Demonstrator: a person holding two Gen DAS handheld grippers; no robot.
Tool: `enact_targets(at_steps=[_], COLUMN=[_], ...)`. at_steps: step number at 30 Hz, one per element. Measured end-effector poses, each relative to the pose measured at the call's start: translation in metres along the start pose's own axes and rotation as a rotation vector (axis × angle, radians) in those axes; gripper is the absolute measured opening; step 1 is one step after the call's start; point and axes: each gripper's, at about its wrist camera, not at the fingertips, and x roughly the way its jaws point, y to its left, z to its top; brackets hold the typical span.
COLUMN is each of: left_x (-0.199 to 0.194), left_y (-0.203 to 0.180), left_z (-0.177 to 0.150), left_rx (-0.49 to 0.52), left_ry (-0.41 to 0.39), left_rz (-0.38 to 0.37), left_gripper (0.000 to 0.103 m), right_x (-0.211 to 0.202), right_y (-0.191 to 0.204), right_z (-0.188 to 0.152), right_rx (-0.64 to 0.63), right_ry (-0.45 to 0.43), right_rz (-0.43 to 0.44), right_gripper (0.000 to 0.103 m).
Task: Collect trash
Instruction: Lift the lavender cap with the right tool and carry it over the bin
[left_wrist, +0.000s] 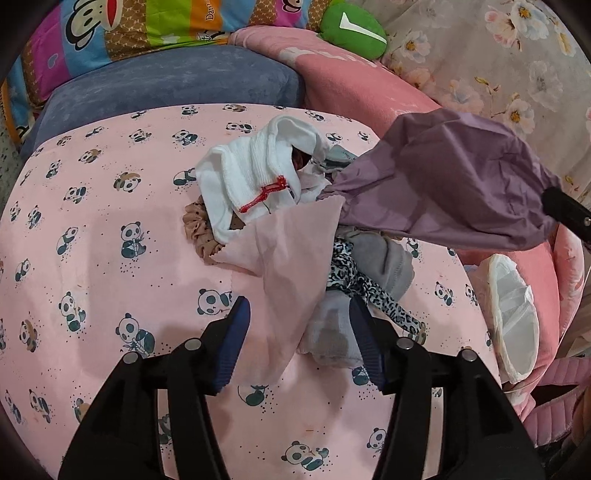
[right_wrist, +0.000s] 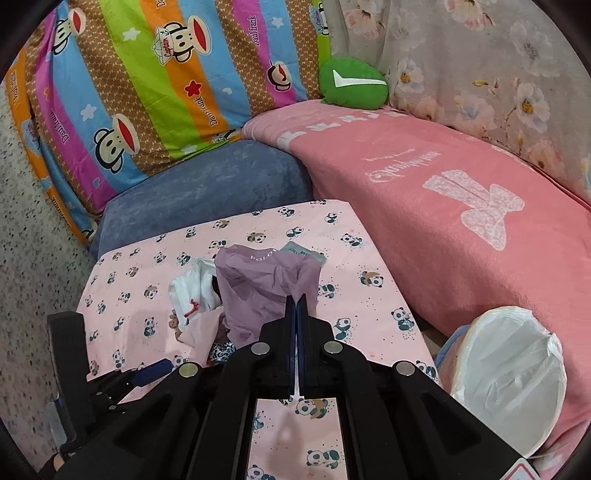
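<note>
A pile of soft items lies on the panda-print sheet (left_wrist: 110, 258): white cloth (left_wrist: 243, 177) with a red tag, a pale pink tissue (left_wrist: 291, 266), a tan scrunchie (left_wrist: 197, 236), grey cloth (left_wrist: 332, 332) and a leopard-print piece (left_wrist: 354, 280). My left gripper (left_wrist: 299, 325) is open, its jaws either side of the pink tissue and grey cloth. My right gripper (right_wrist: 296, 299) is shut on a purple bag (right_wrist: 258, 295), lifted above the pile; the bag also shows in the left wrist view (left_wrist: 443, 184).
A white-lined trash bin (right_wrist: 509, 380) stands at the right beside the pink sofa cushion (right_wrist: 443, 206); it also shows in the left wrist view (left_wrist: 513, 325). A blue cushion (right_wrist: 207, 184), a striped monkey-print pillow (right_wrist: 147, 81) and a green plush (right_wrist: 351, 85) lie behind.
</note>
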Motion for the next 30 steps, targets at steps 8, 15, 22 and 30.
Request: enact_targets(at_steps=[8,15,22,30], left_x=[0.022,-0.014,-0.056,-0.091], left_y=[0.007,-0.006,-0.044,-0.117], left_z=[0.003,0.010,0.024,0.032], left_rx=[-0.055,-0.033,0.055,0.172], left_ry=[0.066,0.006,-0.069,-0.130], left_rz=[-0.049,-0.070,-0.091,-0.189], left_gripper=[0.013,0.003,0.002,0.002], right_x=[-0.011,-0.031,-0.069,-0.128], right_y=[-0.015,-0.025,-0.044,-0.090], right_z=[-0.003,0.001,0.013,0.024], right_rx=[0.040,0.058,0.077,0.103], right_ry=[0.000,-0.034,-0.095,-0.178], right_rz=[-0.008,-0.028,-0.065,-0.148], right_gripper=[0.002,0.002,0.002,0.002])
